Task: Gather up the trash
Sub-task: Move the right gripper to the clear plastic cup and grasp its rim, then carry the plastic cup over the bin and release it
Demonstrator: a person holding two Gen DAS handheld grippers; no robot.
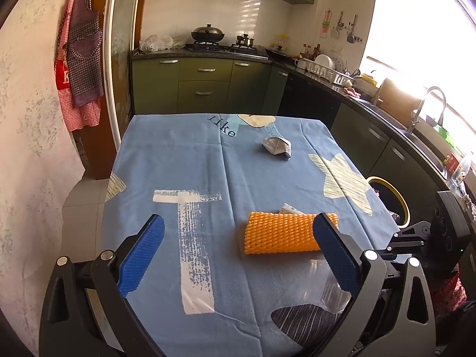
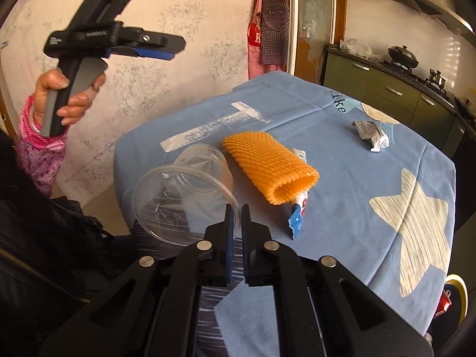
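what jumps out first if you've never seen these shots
The orange foam net in the middle of the blue tablecloth grabs the eye first. Next comes the clear plastic cup lying on its side at the near edge, its rim pinched by the right hand-held gripper. A crumpled wrapper sits farther back.

Aprons, wok, dish rack
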